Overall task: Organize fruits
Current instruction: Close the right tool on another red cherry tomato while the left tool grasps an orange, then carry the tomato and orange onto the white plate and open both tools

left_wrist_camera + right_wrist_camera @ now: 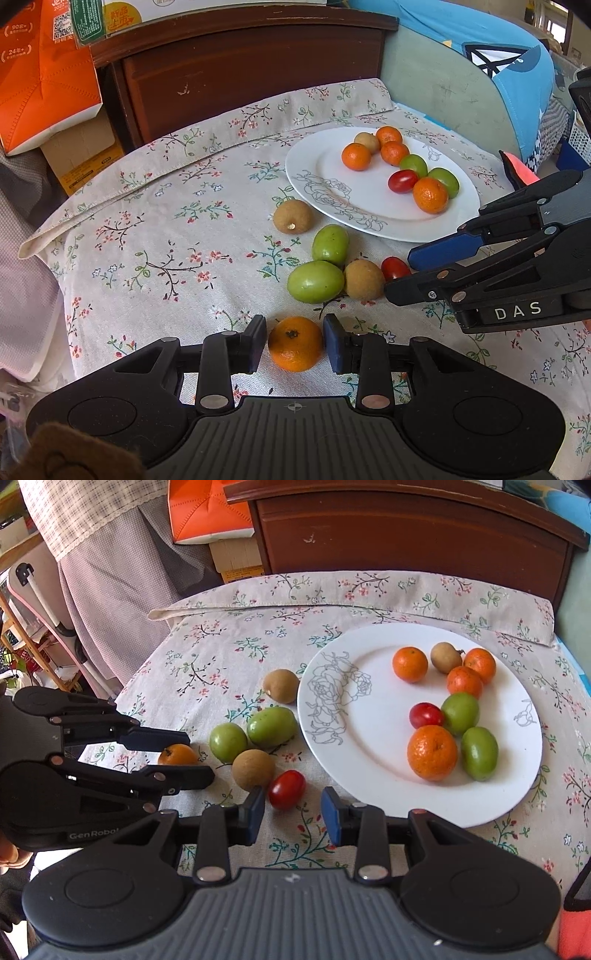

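Down at the near edge, the left gripper has a small orange bracketed between its blue pads, both pressing its sides, so that reads as a grip on the fruit, which sits on the floral tablecloth. Moving right, two green fruits, a brown one and a second brown one lie loose, just short of the white plate. Further right, the right gripper stands with its jaws parted and nothing held; the red tomato lies just beyond its fingertips. Risk here, I'd say: a round orange pinched by narrow pads could squirt out on the lift and roll into that loose cluster, or off the table edge.
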Motion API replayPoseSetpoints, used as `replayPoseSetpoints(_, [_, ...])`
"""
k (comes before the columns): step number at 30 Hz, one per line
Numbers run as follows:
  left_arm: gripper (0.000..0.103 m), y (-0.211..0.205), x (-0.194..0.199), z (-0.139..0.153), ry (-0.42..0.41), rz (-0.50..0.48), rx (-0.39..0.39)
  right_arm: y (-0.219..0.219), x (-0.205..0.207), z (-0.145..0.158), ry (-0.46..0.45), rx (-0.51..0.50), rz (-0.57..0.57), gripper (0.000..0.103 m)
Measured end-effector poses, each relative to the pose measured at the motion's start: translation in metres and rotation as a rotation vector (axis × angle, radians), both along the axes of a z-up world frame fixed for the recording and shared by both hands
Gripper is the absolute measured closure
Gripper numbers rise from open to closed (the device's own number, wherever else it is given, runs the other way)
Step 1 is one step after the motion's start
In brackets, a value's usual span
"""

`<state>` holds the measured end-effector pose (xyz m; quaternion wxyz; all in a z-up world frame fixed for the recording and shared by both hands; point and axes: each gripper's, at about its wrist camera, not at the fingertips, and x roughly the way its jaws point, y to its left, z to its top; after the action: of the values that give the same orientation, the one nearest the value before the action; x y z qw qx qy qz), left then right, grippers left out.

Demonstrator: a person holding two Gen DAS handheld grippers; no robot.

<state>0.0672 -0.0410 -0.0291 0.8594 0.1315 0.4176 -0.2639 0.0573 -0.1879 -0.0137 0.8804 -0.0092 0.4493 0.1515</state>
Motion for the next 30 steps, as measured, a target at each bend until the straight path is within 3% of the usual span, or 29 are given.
replayPoseSetpoints(5, [0.070,0.000,-0.001,0.000,-0.008,-0.004,0.002,0.007,0.002,-0.001,-0.019,-0.012,0.002,0.069])
replayPoseSetpoints(8, [0.070,0.001,-0.001,0.000,-0.009,-0.006,0.000,0.011,0.002,-0.002,-0.016,-0.024,0.016,0.081])
replayPoseSetpoints(18, [0.075,0.003,-0.004,0.007,0.009,-0.027,-0.015,0.017,-0.010,0.011,-0.045,-0.056,0.061,0.082])
replayPoseSetpoints(30, [0.075,0.003,-0.015,0.046,-0.083,-0.005,-0.071,0.009,-0.032,0.053,-0.156,-0.010,0.063,0.082])
